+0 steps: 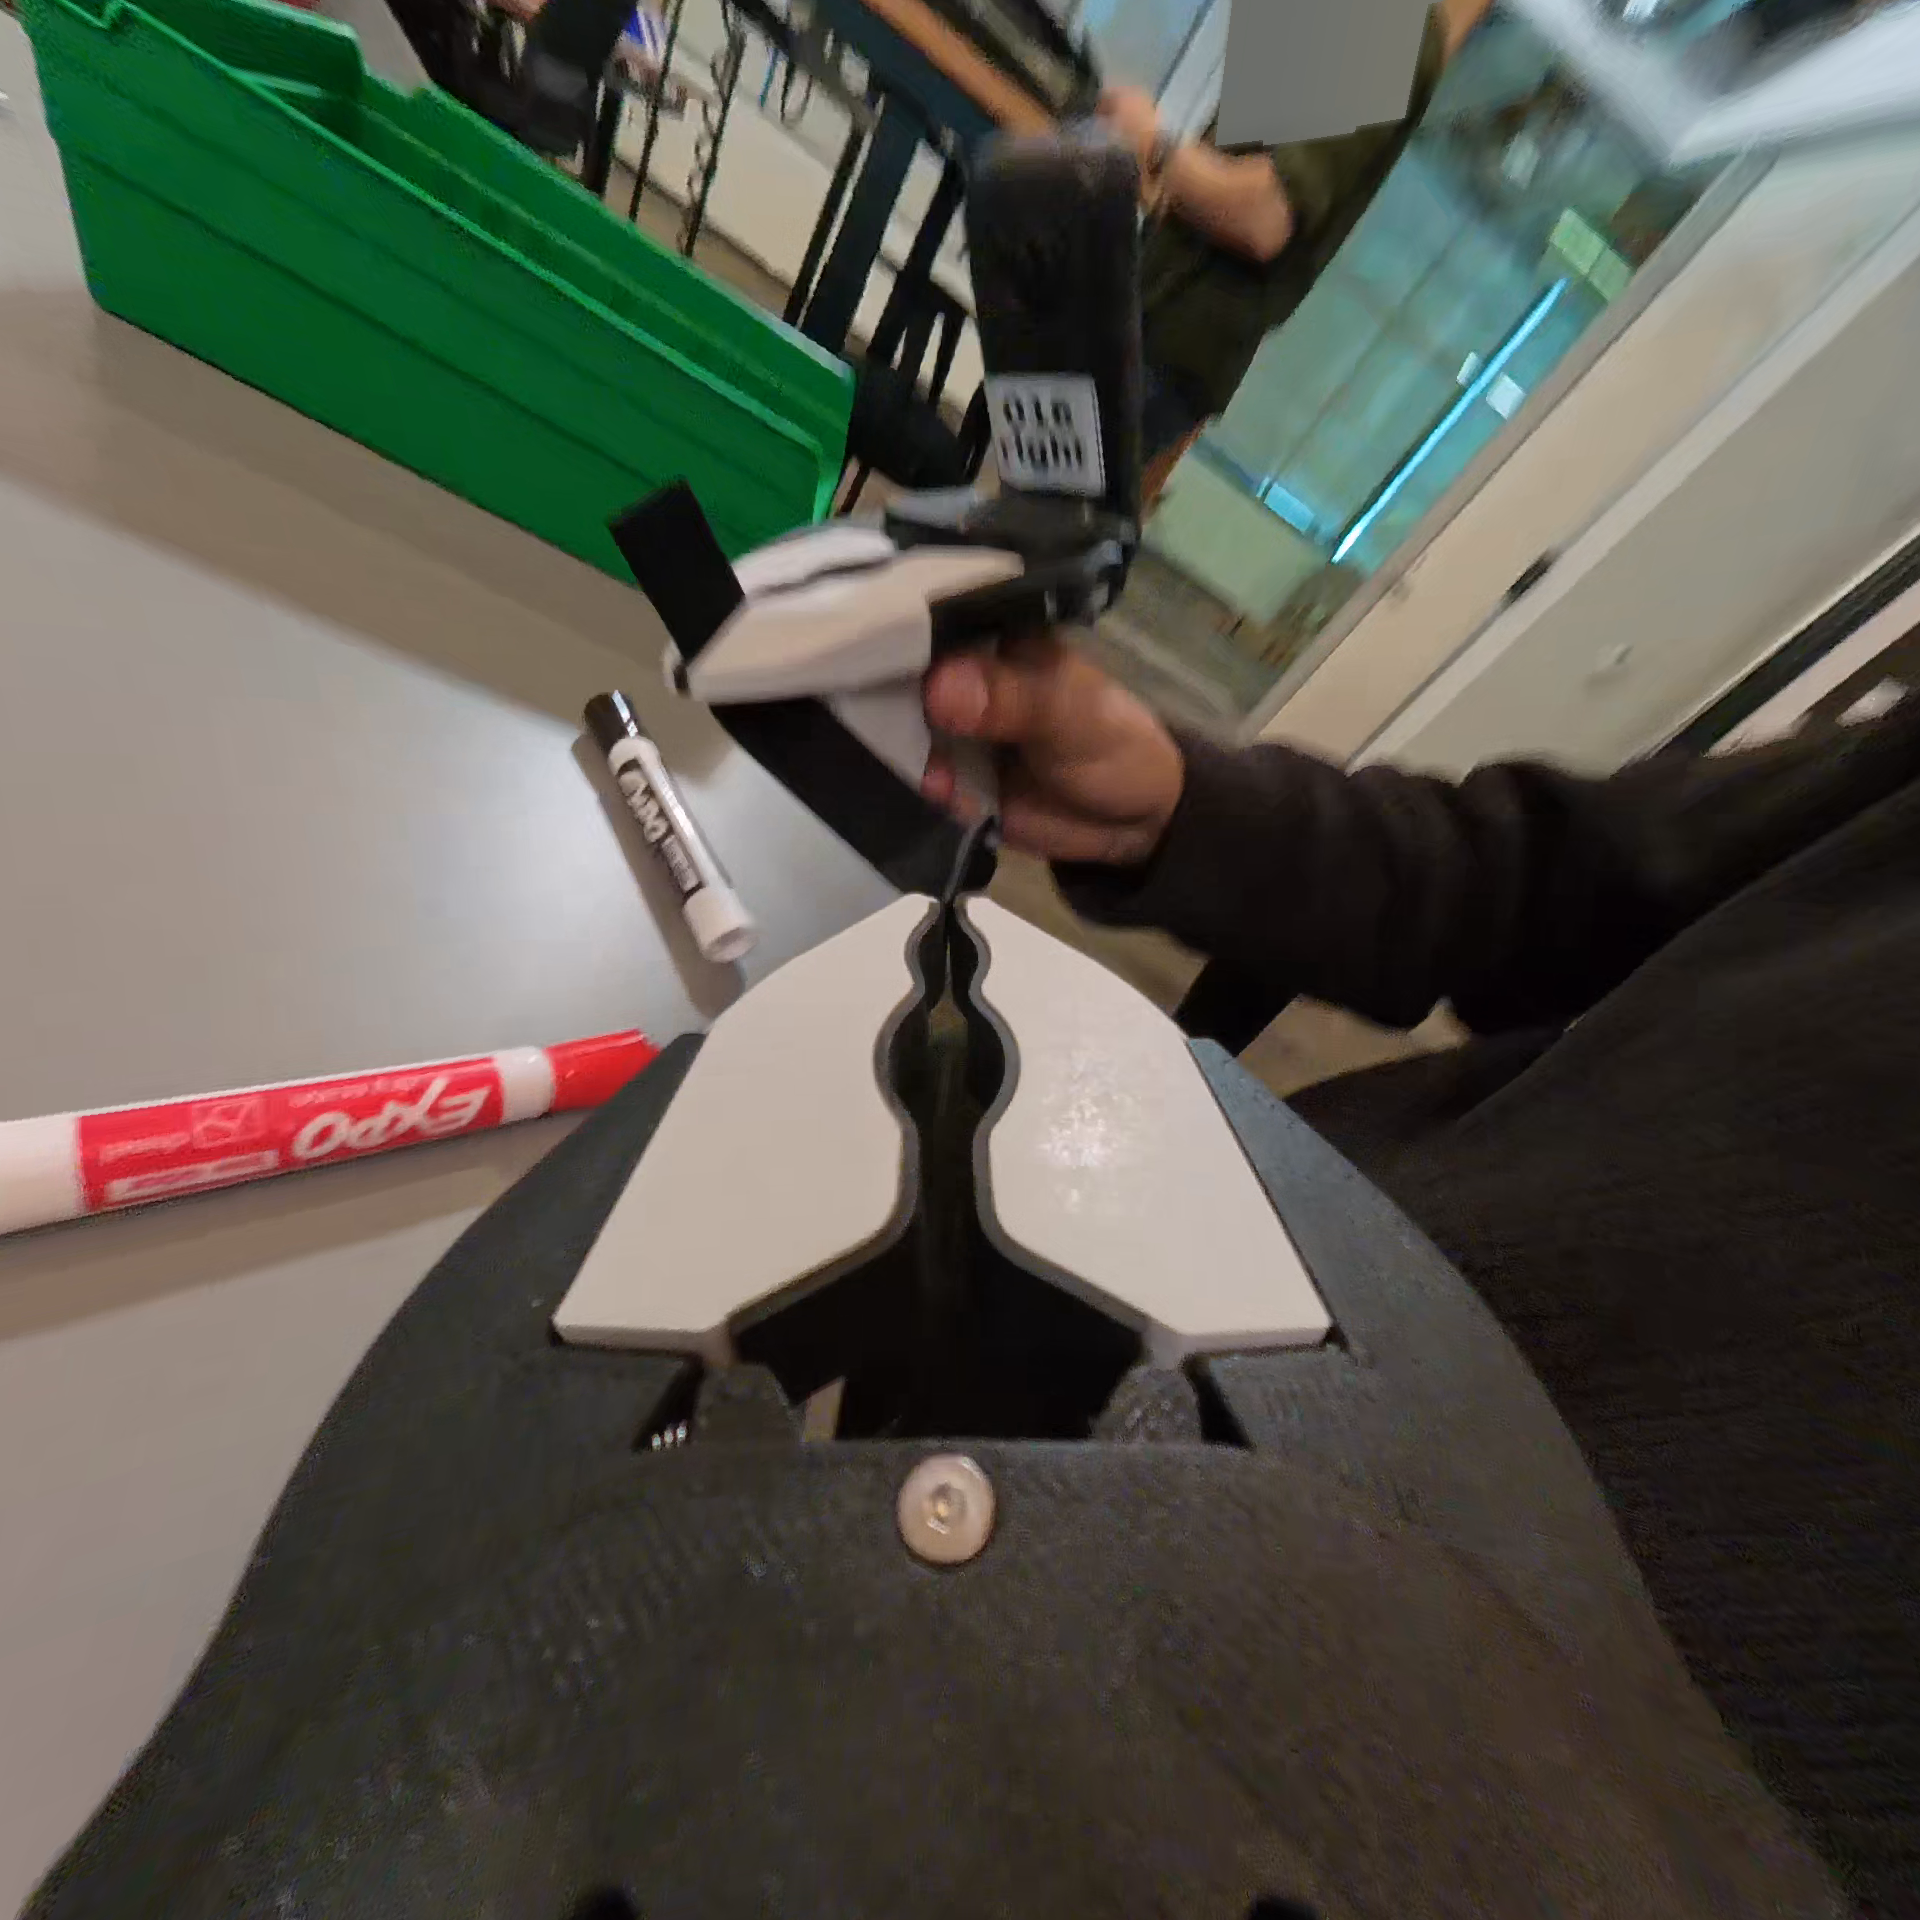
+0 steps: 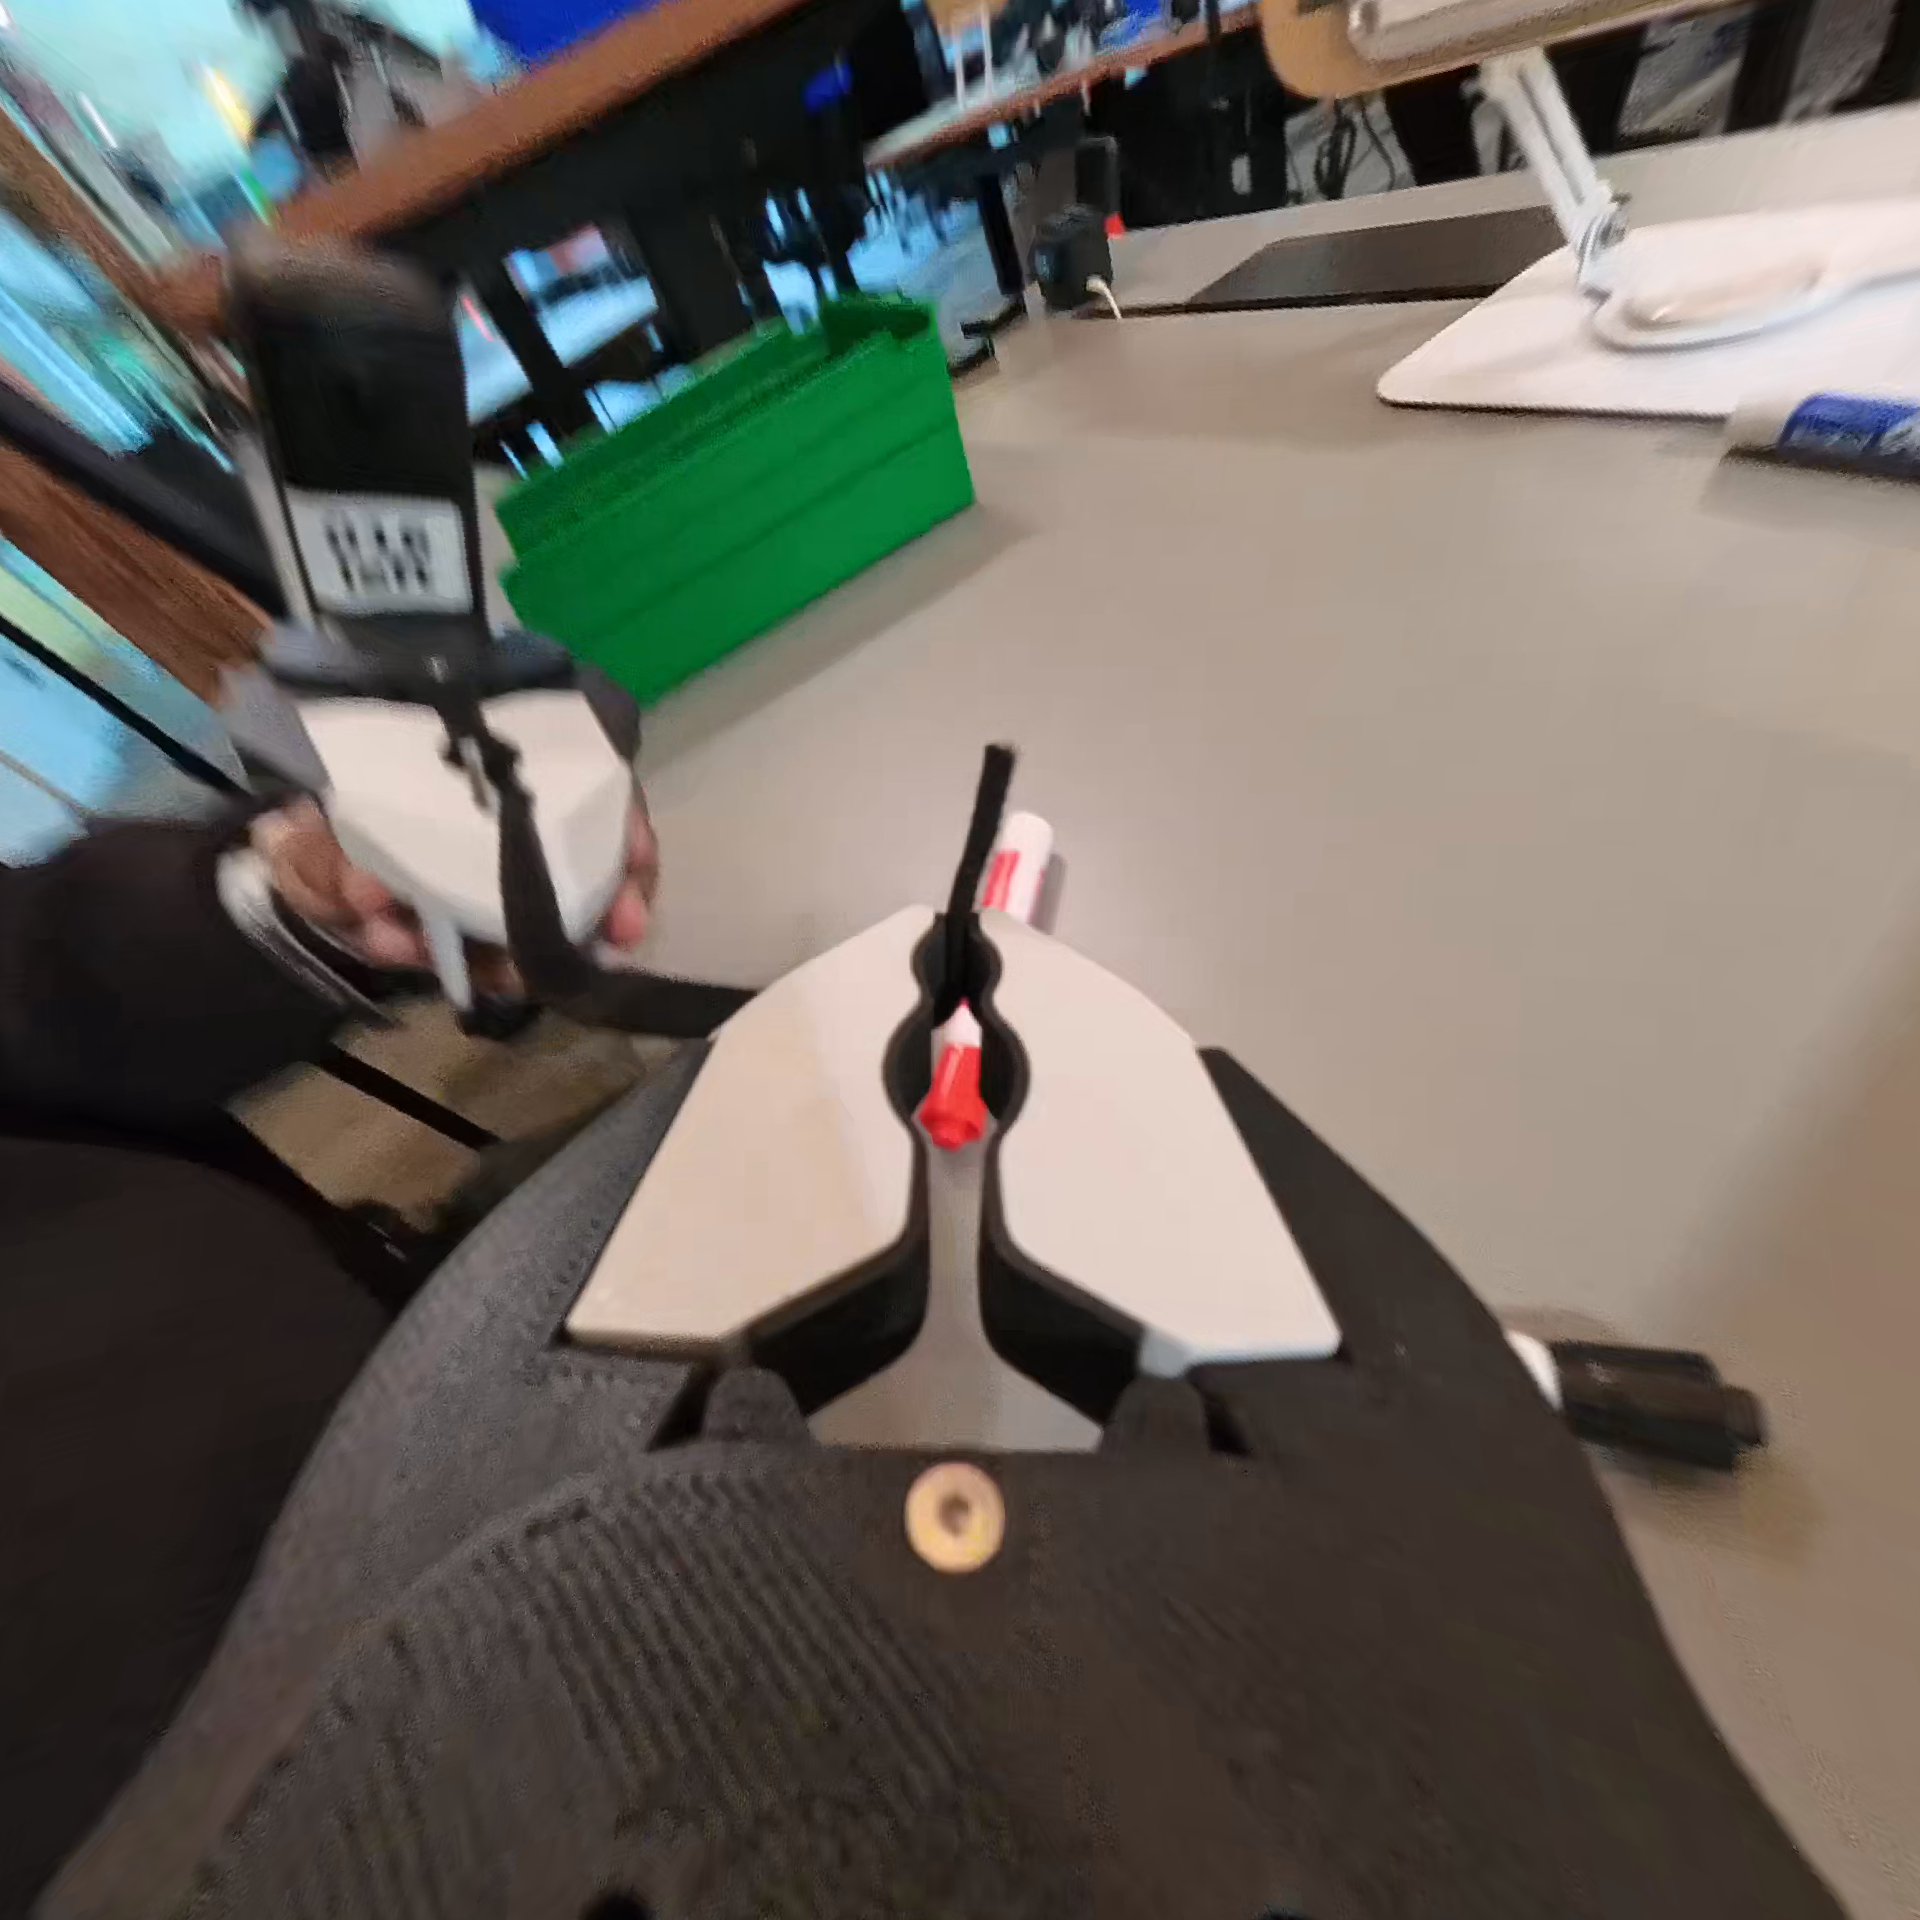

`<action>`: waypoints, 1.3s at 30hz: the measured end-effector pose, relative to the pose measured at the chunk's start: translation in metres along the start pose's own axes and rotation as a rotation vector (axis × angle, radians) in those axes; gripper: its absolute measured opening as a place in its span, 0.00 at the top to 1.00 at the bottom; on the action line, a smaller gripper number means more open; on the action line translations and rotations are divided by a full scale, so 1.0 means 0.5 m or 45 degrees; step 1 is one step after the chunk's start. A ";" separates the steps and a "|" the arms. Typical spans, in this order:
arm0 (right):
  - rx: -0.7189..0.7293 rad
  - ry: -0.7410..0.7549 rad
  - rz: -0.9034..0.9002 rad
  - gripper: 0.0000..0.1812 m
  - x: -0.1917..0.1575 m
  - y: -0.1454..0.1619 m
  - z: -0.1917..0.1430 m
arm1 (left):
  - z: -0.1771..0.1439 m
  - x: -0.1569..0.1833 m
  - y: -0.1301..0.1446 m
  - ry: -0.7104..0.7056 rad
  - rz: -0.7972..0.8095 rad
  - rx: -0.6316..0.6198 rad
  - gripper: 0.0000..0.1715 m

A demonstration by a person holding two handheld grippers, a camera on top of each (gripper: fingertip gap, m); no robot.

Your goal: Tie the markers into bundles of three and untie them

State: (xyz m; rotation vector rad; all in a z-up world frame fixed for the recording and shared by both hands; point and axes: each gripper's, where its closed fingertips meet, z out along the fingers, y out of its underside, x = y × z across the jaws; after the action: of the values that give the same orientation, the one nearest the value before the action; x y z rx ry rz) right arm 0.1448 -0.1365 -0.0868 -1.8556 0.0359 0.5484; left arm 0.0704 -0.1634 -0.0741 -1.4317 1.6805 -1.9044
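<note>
My left gripper (image 1: 948,914) is shut on one end of a black strap (image 1: 831,790). The strap runs up to my right gripper (image 1: 821,623), held above the table edge, and a short tail sticks out past it. In the right wrist view my right gripper (image 2: 961,925) is shut on the strap (image 2: 982,831), whose tail points up. The left gripper (image 2: 468,810) shows at the left with the strap across it. A red marker (image 1: 312,1127) and a black marker (image 1: 670,826) lie loose on the grey table (image 1: 260,727). The red marker (image 2: 1023,862) lies under my right fingertips.
A green bin (image 1: 416,281) stands at the table's far side and also shows in the right wrist view (image 2: 748,499). A black marker (image 2: 1652,1397) lies at the right, a blue marker (image 2: 1839,426) farther back, near a white pad (image 2: 1558,364). A person (image 1: 1216,208) stands beyond the table. Across from one pair of fingers to the other is roughly 8 cm. From my right tips it is roughly 10 cm to the black marker (image 1: 670,826); from my left, 15 cm.
</note>
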 end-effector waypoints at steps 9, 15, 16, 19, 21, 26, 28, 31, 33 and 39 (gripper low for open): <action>-0.257 0.300 -0.261 0.98 0.173 -0.021 0.020 | 0.000 -0.065 0.028 -0.279 0.166 -0.123 0.85; -0.524 0.574 -0.425 0.98 0.299 0.007 -0.004 | -0.009 -0.125 0.011 -0.335 0.136 -0.109 0.84; -0.539 0.576 -0.407 0.98 0.307 0.009 -0.006 | -0.010 -0.135 0.010 -0.336 0.120 -0.121 0.84; -0.613 0.649 -0.423 0.93 0.346 0.010 -0.013 | -0.022 -0.164 -0.002 -0.398 0.146 -0.133 0.83; -0.635 0.687 -0.431 0.86 0.367 0.005 -0.015 | -0.036 -0.185 -0.016 -0.482 0.187 -0.114 0.81; -0.515 0.684 -0.394 0.73 0.343 -0.020 -0.028 | -0.064 -0.211 -0.028 -0.622 0.230 -0.094 0.80; -0.393 0.654 -0.396 0.72 0.307 -0.043 -0.038 | -0.070 -0.205 -0.027 -0.642 0.235 -0.087 0.80; -0.256 0.614 -0.396 0.73 0.252 -0.061 -0.053 | -0.070 -0.202 -0.017 -0.674 0.278 -0.121 0.79; -0.231 0.580 -0.387 0.73 0.218 -0.051 -0.059 | -0.068 -0.204 -0.006 -0.699 0.307 -0.162 0.79; -0.319 0.472 -0.446 0.74 0.154 0.004 -0.038 | -0.064 -0.218 0.006 -0.764 0.352 -0.225 0.80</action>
State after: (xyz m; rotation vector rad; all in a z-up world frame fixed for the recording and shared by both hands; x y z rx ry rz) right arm 0.2195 -0.1360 -0.1136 -2.1268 -0.1140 -0.0406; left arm 0.0989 -0.0674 -0.1272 -1.5313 1.6522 -1.0586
